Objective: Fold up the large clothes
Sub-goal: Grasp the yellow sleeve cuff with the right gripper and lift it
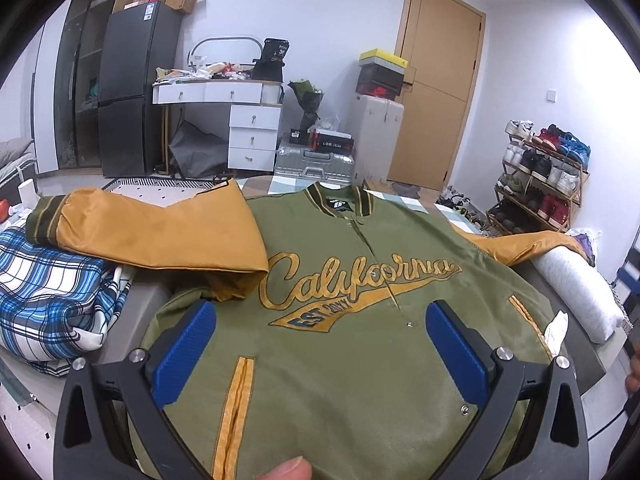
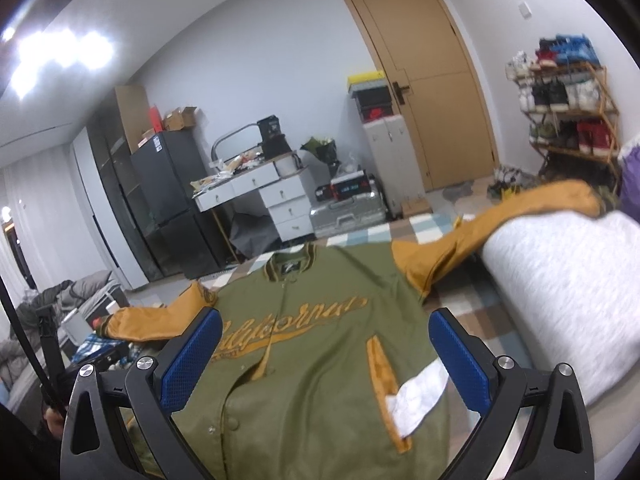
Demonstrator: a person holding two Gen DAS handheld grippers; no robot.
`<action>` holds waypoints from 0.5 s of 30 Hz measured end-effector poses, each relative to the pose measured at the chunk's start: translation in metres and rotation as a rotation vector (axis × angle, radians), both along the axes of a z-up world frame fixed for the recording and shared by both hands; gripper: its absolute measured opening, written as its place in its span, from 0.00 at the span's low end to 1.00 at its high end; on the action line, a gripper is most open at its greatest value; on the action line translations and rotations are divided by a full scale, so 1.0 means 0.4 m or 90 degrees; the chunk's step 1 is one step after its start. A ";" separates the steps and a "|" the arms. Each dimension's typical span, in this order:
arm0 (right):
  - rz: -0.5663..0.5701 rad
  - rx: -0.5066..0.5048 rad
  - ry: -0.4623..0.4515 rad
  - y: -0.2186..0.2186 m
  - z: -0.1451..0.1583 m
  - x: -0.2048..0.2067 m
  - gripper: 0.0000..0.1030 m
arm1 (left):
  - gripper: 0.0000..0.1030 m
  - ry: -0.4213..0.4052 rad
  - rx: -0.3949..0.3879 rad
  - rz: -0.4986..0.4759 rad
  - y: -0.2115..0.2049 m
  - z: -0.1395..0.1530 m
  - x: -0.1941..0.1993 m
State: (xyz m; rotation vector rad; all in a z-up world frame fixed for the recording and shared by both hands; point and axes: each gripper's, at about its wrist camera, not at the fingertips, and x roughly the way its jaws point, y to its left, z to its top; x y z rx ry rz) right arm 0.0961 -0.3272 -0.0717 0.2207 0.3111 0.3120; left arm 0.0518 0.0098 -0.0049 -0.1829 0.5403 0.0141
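Olive satin with mustard sleeves: from the left wrist view the jacket [image 1: 340, 320] lies front-up and snapped shut on the bed [image 1: 132, 312], collar pointing away towards the room, hem nearest the camera. The left tool [image 1: 320, 344] hangs just above the lower front with its blue pads spread wide and nothing between them (a thumb tip shows at the bottom edge of the view). One sleeve [image 1: 160, 232] runs out to the side across a blue plaid bundle [image 1: 52, 292], and the other sleeve [image 1: 532, 244] trails off the opposite way beside a white pillow [image 1: 576, 292]. From the right wrist view, which is blurred, the same garment fills the foreground; the right tool [image 2: 326, 356] is also wide apart and empty over the pocket side, where a white paper tag [image 2: 416, 400] lies on the cloth. My reading is that the folding has barely begun: the body is spread flat, which is the groundwork, but neither sleeve has been brought in over the chest and no crease shows in the body. Both sleeves, then the lengthwise or hem-to-collar folds, look like they remain.
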 end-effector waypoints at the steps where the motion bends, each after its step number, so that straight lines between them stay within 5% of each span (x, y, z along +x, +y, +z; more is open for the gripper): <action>1: -0.010 -0.003 -0.003 -0.005 0.009 0.003 1.00 | 0.99 0.000 0.005 0.001 0.001 -0.001 0.003; 15: -0.200 0.043 0.074 -0.239 0.059 0.137 1.00 | 0.99 -0.003 0.031 0.064 0.054 0.014 0.044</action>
